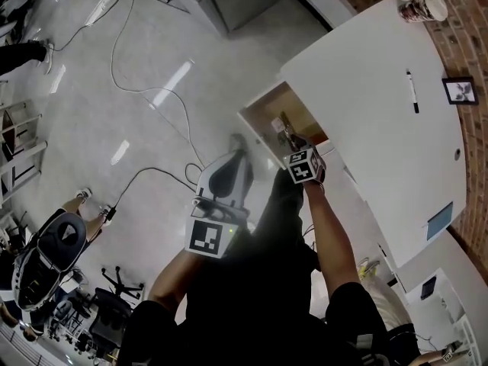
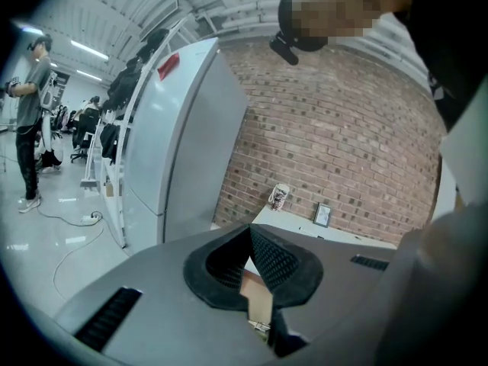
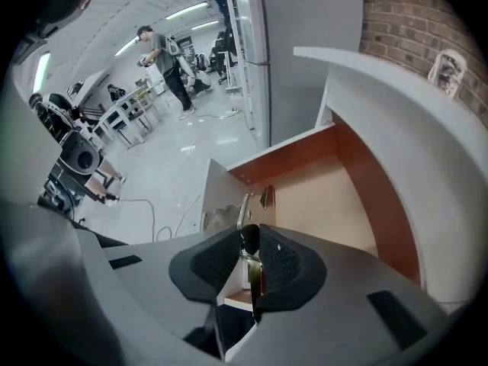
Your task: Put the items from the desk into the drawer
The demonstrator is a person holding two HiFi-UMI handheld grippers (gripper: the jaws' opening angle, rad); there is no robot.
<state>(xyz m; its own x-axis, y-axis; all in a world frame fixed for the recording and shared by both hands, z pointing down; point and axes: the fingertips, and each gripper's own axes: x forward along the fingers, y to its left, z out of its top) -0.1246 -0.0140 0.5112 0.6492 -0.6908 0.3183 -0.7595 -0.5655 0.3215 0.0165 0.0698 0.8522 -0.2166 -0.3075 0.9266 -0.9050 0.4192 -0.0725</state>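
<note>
The pads [image 3: 284, 259] of the right gripper [image 3: 248, 239] are clamped on a small, thin item [image 3: 253, 271], dark and shiny with a pale metal edge; what it is cannot be made out. The item stands upright in the grip, and its top end pokes out past the fingertips. This gripper points steeply down over the open drawer [image 1: 284, 104], just inside the drawer's front panel, so the held item hangs above the drawer's bare, wood-coloured bottom and touches nothing there. The person's forearm runs back from the drawer toward the body.

The left gripper [image 2: 250, 239] has its fingertips drawn together with nothing gripped; only a narrow slit shows lower down between its ribbed pads [image 2: 280, 264], and a strip of the drawer's wood shows through it. It hovers on the outer side of the drawer, off the front panel and above the grey floor [image 1: 137, 128], aimed roughly level toward the drawer.

The drawer is pulled out from the near end of the white desk [image 1: 374, 113]. A black pen [image 1: 412, 91] lies on the desk top, well apart from the drawer. Beyond the pen, farther again from the drawer, a small picture frame [image 1: 460, 91] stands at the brick wall, and a patterned mug [image 1: 422, 8] sits at the desk end opposite the drawer. A blue card [image 1: 439, 221] lies at the desk edge, well away from the drawer on the person's side
</note>
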